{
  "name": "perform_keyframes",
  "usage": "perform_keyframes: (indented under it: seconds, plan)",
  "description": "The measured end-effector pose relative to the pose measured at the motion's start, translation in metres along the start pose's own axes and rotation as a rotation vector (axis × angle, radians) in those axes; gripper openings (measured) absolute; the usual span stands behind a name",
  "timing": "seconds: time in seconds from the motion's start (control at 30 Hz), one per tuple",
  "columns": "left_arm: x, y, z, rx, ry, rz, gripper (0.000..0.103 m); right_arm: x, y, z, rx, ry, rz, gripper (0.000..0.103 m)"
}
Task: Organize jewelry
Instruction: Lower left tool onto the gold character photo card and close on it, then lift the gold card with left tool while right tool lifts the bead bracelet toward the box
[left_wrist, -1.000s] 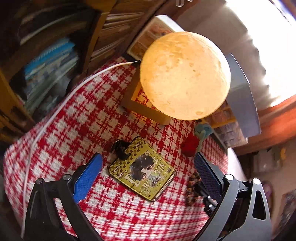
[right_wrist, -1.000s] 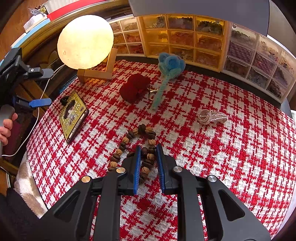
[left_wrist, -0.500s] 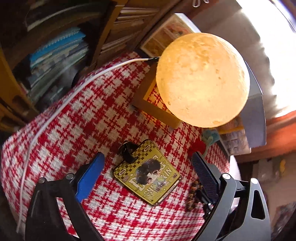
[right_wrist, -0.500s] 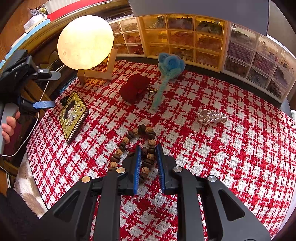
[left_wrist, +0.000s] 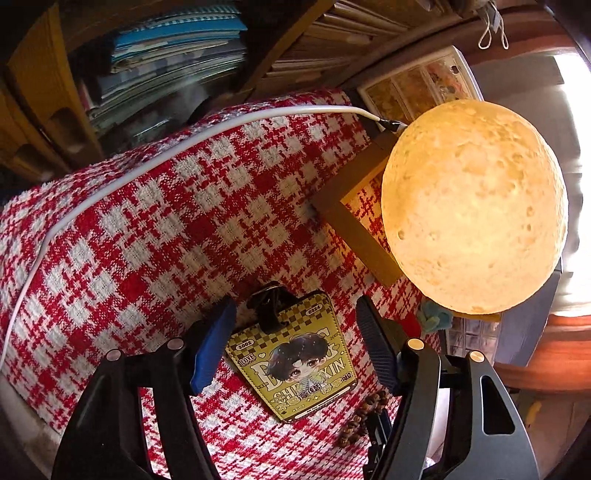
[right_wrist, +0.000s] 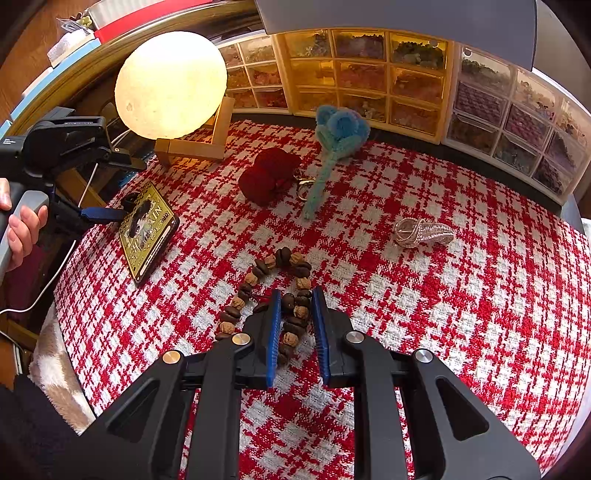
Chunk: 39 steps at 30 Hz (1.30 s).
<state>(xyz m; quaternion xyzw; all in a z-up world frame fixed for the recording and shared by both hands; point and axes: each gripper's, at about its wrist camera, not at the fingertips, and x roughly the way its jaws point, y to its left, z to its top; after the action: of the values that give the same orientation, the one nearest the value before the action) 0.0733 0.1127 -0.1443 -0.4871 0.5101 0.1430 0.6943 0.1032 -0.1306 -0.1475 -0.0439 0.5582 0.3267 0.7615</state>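
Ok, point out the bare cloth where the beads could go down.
Widest bare patch: right of the bead bracelet, in front of the silver wire piece. A second strip lies between the yellow card and the bracelet. Crowded: around the red pompom, blue flower and moon lamp.

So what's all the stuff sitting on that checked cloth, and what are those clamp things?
Glowing moon-shaped lamp: one, yellow-white, on a wooden stand, back left.
Gold cartoon-print card tag: one, left edge.
Dark red knitted charm: one, centre back.
Blue fuzzy pipe-cleaner flower: one, beside the charm.
Silver wire-wrapped pendant: one, right.
Brown seed-bead bracelet: one, front centre.
Clear bead drawers: many, along the back.
Left gripper: black, blue pads, closing around the tag.
Right gripper: shut on the bracelet.
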Motion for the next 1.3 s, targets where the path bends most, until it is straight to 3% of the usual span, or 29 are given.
perform_keyframes:
  seconds: [0.3,0.37,0.57,0.77,0.9,1.3]
  plan:
    - [-0.005,0.016,0.003,-0.051,-0.007,0.044,0.030,-0.001,0.000,0.000,-0.002,0.004,-0.004,0.018]
    - [-0.005,0.020,0.002,-0.054,-0.006,0.041,0.017,-0.001,0.001,-0.001,-0.005,0.004,-0.010,0.018]
    - [-0.004,0.015,0.003,-0.016,-0.011,0.035,0.015,0.001,0.007,0.000,-0.031,0.004,-0.037,0.018]
    - [-0.002,0.009,0.002,0.010,-0.012,0.019,0.014,0.000,0.001,0.001,0.010,-0.001,-0.010,0.016]
    - [-0.008,0.001,-0.003,0.064,-0.038,0.039,0.014,0.000,0.000,0.001,-0.011,-0.002,-0.003,0.016]
    - [-0.035,-0.021,-0.023,0.165,-0.068,0.005,0.013,-0.010,0.002,0.005,-0.021,-0.017,-0.012,0.015]
